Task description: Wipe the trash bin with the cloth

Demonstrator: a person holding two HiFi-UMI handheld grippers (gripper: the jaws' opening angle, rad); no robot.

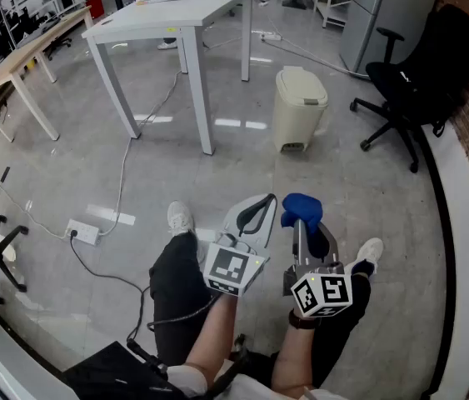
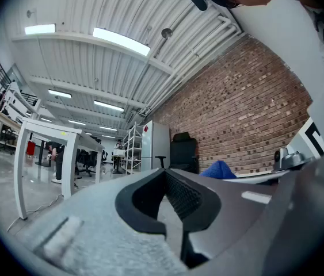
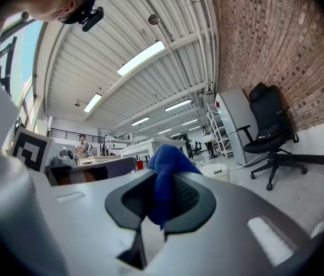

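The cream trash bin [image 1: 300,107] stands shut on the floor ahead of me, beside the white table's leg, and shows small in the right gripper view [image 3: 214,170]. My right gripper [image 1: 303,223] is shut on a blue cloth [image 1: 301,207], which bunches up above its jaws [image 3: 165,161]. My left gripper [image 1: 259,208] is held next to it, shut and with nothing between its jaws [image 2: 165,176]. The blue cloth [image 2: 220,169] also shows to the right in the left gripper view. Both grippers hover over my legs, well short of the bin.
A white table [image 1: 176,11] stands behind and left of the bin. A black office chair [image 1: 421,77] stands at the right by a brick wall. A power strip [image 1: 82,232] with cables lies on the floor at the left. A wooden table [image 1: 17,57] is far left.
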